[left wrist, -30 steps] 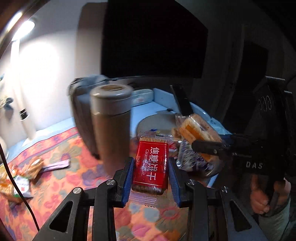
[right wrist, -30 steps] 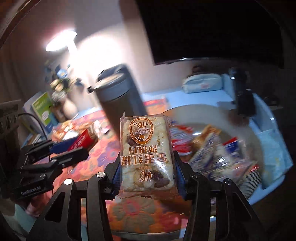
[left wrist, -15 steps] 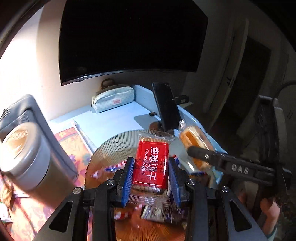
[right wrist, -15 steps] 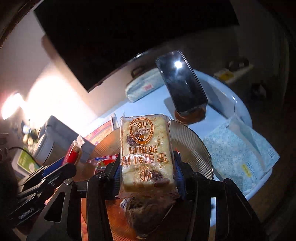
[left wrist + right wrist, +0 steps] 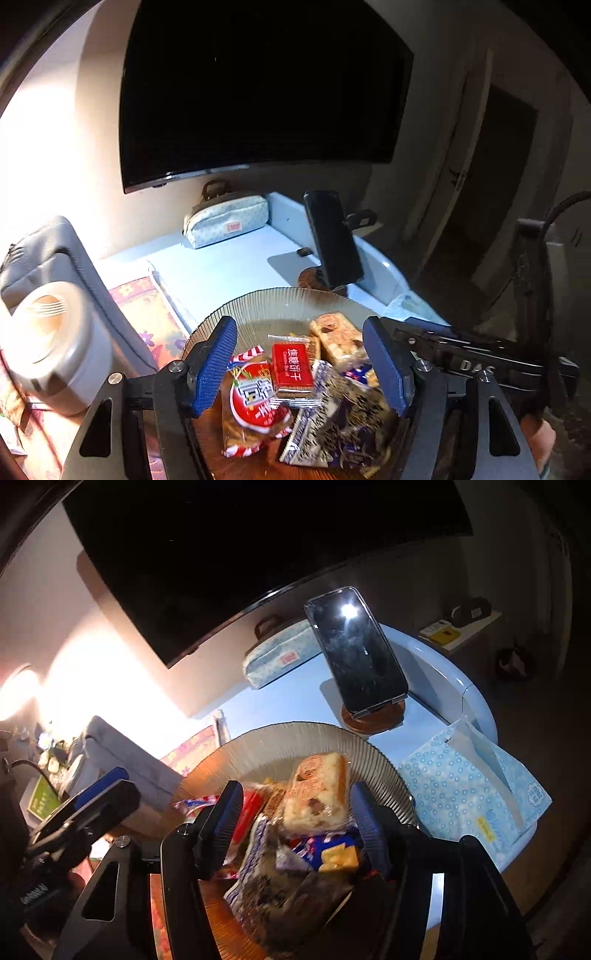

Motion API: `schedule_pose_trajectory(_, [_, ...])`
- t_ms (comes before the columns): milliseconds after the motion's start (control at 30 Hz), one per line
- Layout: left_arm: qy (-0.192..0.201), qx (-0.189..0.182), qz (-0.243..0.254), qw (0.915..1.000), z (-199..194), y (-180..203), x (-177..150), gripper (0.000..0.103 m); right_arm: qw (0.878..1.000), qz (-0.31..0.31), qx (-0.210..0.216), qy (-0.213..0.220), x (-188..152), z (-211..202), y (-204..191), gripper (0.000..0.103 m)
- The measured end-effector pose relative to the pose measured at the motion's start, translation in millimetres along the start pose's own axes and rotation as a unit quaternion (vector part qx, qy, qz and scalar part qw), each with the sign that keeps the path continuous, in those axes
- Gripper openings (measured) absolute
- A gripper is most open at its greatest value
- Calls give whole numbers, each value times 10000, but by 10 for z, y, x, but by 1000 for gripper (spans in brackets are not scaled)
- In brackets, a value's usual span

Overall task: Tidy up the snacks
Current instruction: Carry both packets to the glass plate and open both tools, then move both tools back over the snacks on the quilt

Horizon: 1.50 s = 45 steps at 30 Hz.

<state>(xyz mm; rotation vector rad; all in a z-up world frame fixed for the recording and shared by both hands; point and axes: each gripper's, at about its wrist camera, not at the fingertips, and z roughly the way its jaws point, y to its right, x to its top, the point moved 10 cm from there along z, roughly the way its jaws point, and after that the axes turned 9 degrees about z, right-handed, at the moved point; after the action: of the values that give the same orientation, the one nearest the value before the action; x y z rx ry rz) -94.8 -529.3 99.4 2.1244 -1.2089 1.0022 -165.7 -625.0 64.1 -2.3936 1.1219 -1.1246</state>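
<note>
Both packets are leaving their grips over the ribbed glass plate on the desk. The left hand-held gripper, clamped on the red biscuit packet a second ago, is opening, and the packet is lying free on the snack pile. The right hand-held gripper is likewise opening around the pale cake packet, now resting in the plate. Two more snacks are thus gathered.
</note>
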Motion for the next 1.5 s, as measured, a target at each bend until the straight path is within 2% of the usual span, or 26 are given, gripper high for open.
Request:
schedule_pose_trajectory(167, [233, -61, -2, 9997, -425, -16, -27, 68, 9998, -163, 128, 15, -134, -126, -216, 60])
schedule_pose_trajectory(200, [275, -85, 16, 9996, -517, -16, -42, 66, 9996, -213, 166, 20, -166, -151, -272, 60])
schedule_pose_trajectory(233, [325, -122, 40, 9994, -601, -11, -53, 60, 9994, -282, 212, 24, -214, -182, -346, 60])
schedule_pose_trajectory(300, [423, -155, 46, 9990, -786, -29, -87, 58, 9987, -425, 294, 2, -311, -224, -486, 60])
schedule_pose_trajectory(433, [568, 72, -76, 9983, -1157, -215, -214, 58, 9952, -804, 553, -75, -578, -293, -844, 60])
schedule_pose_trajectory(667, [774, 679, -642, 9926, -1747, -947, -561, 58, 9788, -1685, 1081, -440, -1143, -274, -1625, 60])
schedule_pose_trajectory(800, [838, 1062, -1088, 9848, -2046, -1459, -819, 58, 9659, -2109, 1336, -688, -1439, -202, -2060, 60])
schedule_pose_trajectory(967, [998, 1749, -1793, 9630, -2503, -2270, -1208, 58, 9470, -2568, 1569, -1120, -1858, 10, -2559, 60])
schedule_pose_trajectory(1067, [1036, 2283, -2266, 9412, -2729, -2855, -1486, 58, 9375, -2849, 1518, -1300, -2084, 189, -2831, 60])
schedule_pose_trajectory(1200, [918, 2737, -2911, 9121, -2882, -3550, -1926, 58, 9278, -3086, 1481, -1486, -2250, 471, -3118, 60])
schedule_pose_trajectory(1300, [789, 2804, -3342, 8963, -2825, -3882, -2241, 58, 9257, -3090, 1447, -1633, -2301, 771, -3305, 60])
schedule_pose_trajectory(1367, [695, 2786, -3569, 8889, -2699, -4001, -2394, 58, 9262, -3050, 1391, -1725, -2321, 1001, -3390, 60])
schedule_pose_trajectory(1500, [426, 2629, -3835, 8843, -2371, -4141, -2573, 58, 9286, -3075, 1176, -1712, -2380, 1377, -3431, 60])
